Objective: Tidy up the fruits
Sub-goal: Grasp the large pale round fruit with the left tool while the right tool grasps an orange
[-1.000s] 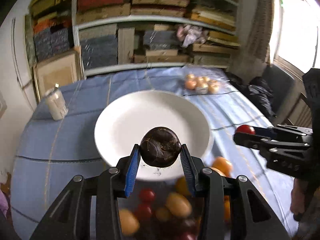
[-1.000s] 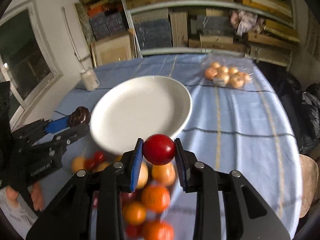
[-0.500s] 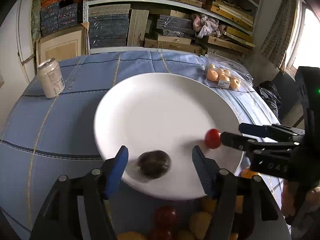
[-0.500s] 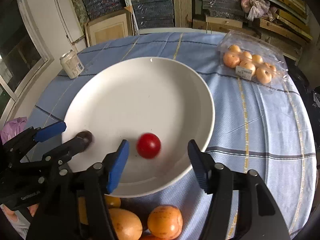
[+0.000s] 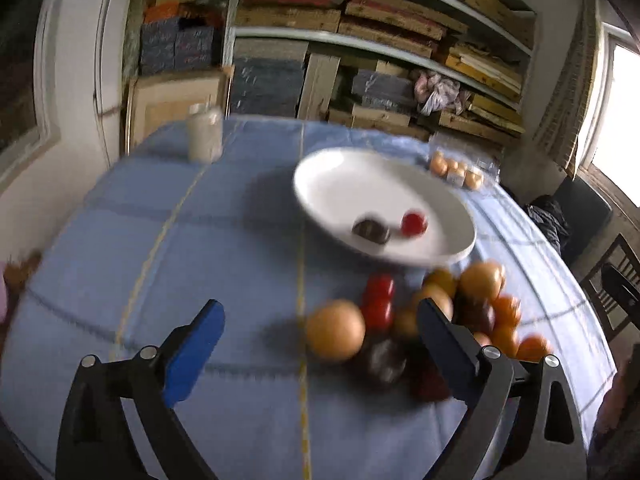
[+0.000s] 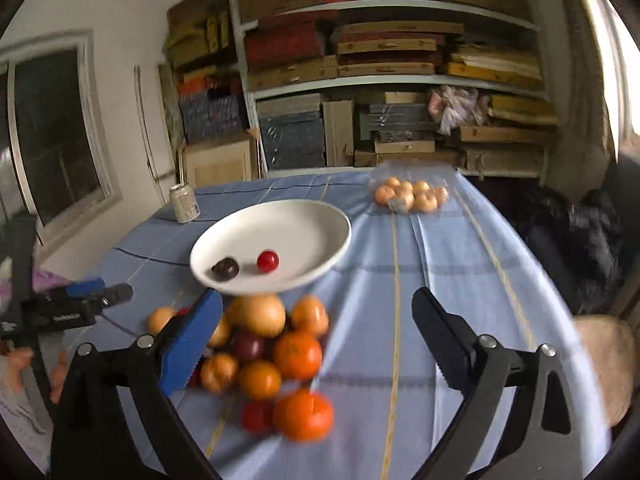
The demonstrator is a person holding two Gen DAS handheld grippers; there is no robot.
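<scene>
A white plate (image 5: 340, 184) (image 6: 296, 224) stands mid-table on the blue cloth. On it lie a dark plum (image 5: 371, 231) (image 6: 225, 269) and a small red fruit (image 5: 414, 223) (image 6: 267, 261), side by side. In front of the plate is a pile of fruit (image 5: 480, 284) (image 6: 298, 354): oranges, red ones and dark plums. My left gripper (image 5: 320, 307) hangs over the pile's left edge, jaws opening wide, gripping nothing. It also shows at the left of the right wrist view (image 6: 110, 289). My right gripper (image 6: 318, 299) hovers over the pile's right side, jaws opening, gripping nothing.
A pale can (image 5: 205, 136) (image 6: 184, 202) stands at the table's far left. A clear bag of small orange fruits (image 5: 456, 170) (image 6: 412, 196) lies at the far right. Shelves of stacked boxes fill the back wall. A dark chair (image 5: 616, 292) stands at the right.
Both grippers let go over the plate: the plum and the red fruit now rest on it. Both sets of jaws spread wide and drew back from the plate to the pile.
</scene>
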